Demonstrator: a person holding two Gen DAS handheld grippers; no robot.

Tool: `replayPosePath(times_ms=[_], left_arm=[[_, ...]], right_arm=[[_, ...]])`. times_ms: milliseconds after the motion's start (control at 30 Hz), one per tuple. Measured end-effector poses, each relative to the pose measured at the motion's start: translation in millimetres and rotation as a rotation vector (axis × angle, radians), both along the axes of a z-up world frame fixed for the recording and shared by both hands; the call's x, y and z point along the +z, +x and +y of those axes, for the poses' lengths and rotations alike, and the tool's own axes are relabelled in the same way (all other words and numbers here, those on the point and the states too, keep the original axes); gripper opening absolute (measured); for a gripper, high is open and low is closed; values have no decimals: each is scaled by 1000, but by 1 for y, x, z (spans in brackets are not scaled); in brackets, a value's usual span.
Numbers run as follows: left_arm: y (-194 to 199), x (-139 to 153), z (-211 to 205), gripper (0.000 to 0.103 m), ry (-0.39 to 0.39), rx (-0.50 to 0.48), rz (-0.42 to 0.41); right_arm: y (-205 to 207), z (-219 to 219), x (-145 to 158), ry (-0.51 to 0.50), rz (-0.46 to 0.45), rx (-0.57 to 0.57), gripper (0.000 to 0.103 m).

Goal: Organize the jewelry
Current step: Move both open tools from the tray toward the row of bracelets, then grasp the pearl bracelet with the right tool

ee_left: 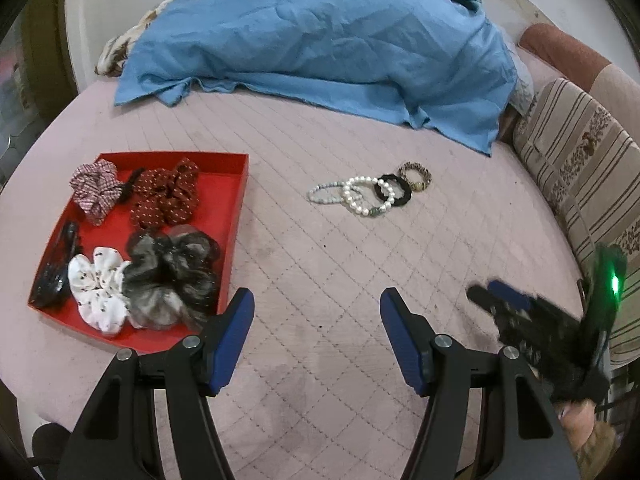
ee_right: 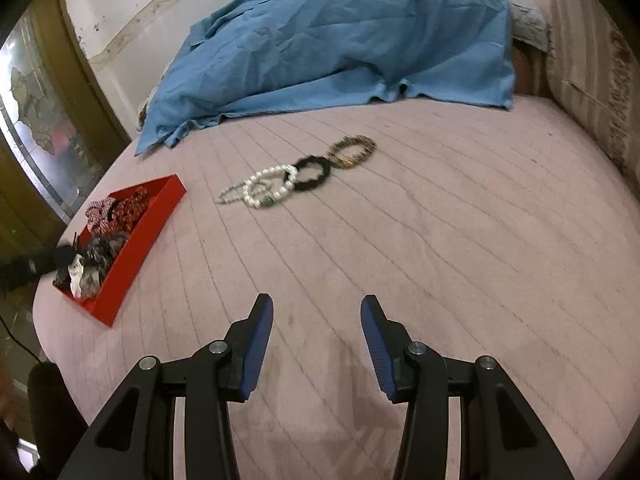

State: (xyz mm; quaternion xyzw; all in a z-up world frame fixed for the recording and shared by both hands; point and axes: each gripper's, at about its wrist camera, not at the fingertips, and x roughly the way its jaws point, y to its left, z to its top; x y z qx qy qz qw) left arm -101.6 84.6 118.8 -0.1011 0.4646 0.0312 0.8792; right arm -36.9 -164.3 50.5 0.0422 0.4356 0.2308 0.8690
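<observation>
Both the left gripper (ee_left: 316, 304) and the right gripper (ee_right: 317, 312) hover over the pink quilted bed (ee_left: 320, 280) with jaws spread, holding nothing. 4 bracelets lie in an overlapping row mid-bed: a pale bead bracelet (ee_left: 322, 194), a pearl bracelet (ee_left: 366, 196), a black ring (ee_left: 394, 190) and a leopard-print band (ee_left: 416, 176), well apart from the red tray (ee_left: 236, 216) holding 4 scrunchies (ee_left: 168, 276).

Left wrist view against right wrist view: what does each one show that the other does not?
Only the left wrist view shows the tray's contents plainly: the white scrunchie and the dark hair clip.

Only the right wrist view shows the window at the left.

Both show the red tray, the pearl bracelet, the blue cloth, and open, empty grippers.
</observation>
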Motion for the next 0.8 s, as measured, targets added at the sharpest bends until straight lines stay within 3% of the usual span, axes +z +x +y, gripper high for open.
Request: replayPosePath(times_ms=[300, 367, 400, 433, 467, 533, 567, 600, 633, 800], left_arm=[[9, -17, 15, 64, -5, -1, 18], [12, -20, 19, 64, -7, -5, 20], [14, -22, 20, 64, -7, -6, 23], [15, -23, 22, 64, -7, -8, 26], [17, -25, 24, 64, -6, -10, 29], [20, -26, 27, 64, -5, -9, 31], [21, -26, 29, 64, -8, -8, 28], [22, -26, 30, 64, -10, -5, 27], [25, -27, 31, 64, -14, -3, 29], [38, -30, 27, 64, -31, -8, 41]], right_arm=[[89, 58, -20, 75, 74, 9, 44], [110, 69, -28, 85, 99, -22, 38], [121, 75, -34, 90, 118, -47, 31], [128, 78, -38, 80, 133, -65, 16], [132, 82, -43, 54, 151, -82, 13], [132, 87, -47, 15, 147, -97, 12], [128, 89, -45, -24, 127, -87, 10], [122, 91, -43, -77, 100, -78, 1], [115, 88, -44, -140, 85, -76, 1], [93, 21, -44, -184, 83, -151, 1]])
